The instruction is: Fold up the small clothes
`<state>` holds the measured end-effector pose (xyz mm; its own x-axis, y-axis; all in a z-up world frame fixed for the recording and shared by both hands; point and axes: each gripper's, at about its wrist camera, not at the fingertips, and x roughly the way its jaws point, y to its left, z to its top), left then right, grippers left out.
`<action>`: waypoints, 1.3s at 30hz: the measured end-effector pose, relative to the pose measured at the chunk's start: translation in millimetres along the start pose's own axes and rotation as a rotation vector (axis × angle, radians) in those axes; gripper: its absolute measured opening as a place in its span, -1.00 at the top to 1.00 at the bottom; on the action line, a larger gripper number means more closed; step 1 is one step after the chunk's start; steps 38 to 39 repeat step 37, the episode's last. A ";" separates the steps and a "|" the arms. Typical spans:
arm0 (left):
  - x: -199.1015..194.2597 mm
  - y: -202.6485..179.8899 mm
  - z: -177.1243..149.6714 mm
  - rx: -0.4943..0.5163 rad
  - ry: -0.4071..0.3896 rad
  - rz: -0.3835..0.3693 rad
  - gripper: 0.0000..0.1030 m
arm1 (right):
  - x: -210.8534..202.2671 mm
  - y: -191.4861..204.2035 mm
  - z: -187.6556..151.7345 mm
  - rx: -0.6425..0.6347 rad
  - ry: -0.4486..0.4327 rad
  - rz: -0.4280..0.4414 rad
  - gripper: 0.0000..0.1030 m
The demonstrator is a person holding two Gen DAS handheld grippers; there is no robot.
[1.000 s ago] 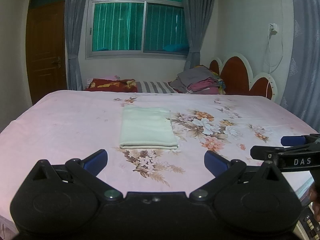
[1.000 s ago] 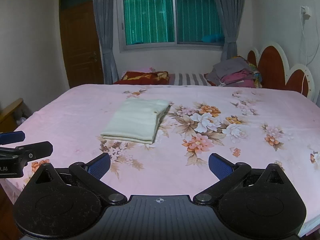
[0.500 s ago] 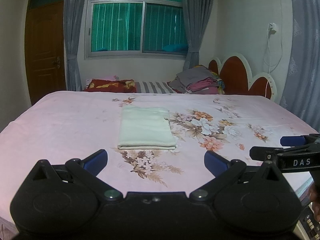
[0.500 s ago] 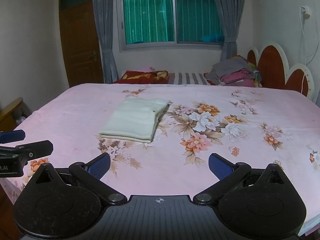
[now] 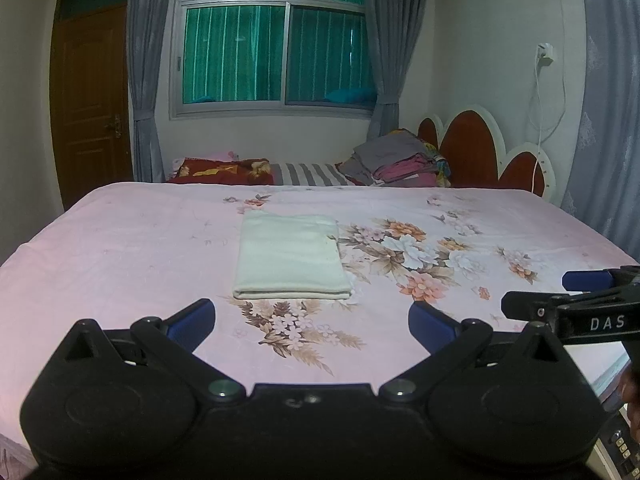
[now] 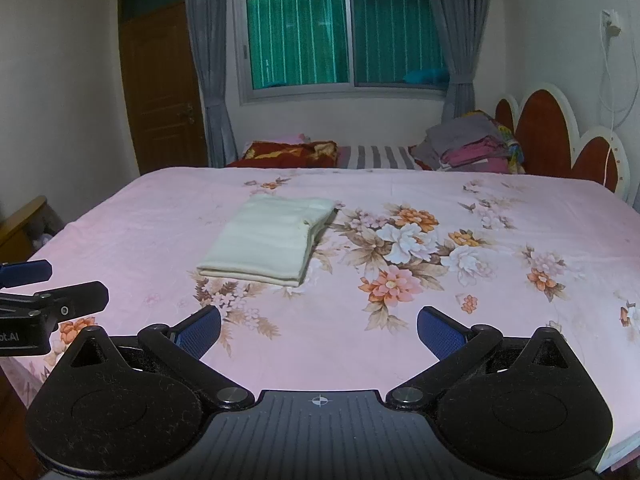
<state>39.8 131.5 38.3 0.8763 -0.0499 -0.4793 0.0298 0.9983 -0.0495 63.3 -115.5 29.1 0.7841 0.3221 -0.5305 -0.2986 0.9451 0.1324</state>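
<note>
left gripper (image 5: 312, 316) jaws apart, empty | right gripper (image 6: 319, 325) jaws apart, empty | folded cloth (image 5: 291, 256) centre frame, likely finished, so both hang back

Your pale cream cloth (image 5: 290, 254) lies folded into a neat flat rectangle on the pink flowered bed (image 5: 120, 248), its thick folded edge nearest you, layered edges showing along its right side.

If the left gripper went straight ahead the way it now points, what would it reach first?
Probably the folded cream cloth, which lies on the pink floral bedspread almost dead ahead of the left gripper, whose jaws are open and empty. If it runs low, it may brush the bedspread first; depth is hard to judge.
</note>
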 end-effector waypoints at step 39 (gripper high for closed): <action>8.2 0.2 0.4 -0.005 0.007 -0.010 -0.99 | 2.6 -1.0 3.7 -0.014 -0.007 0.010 -1.00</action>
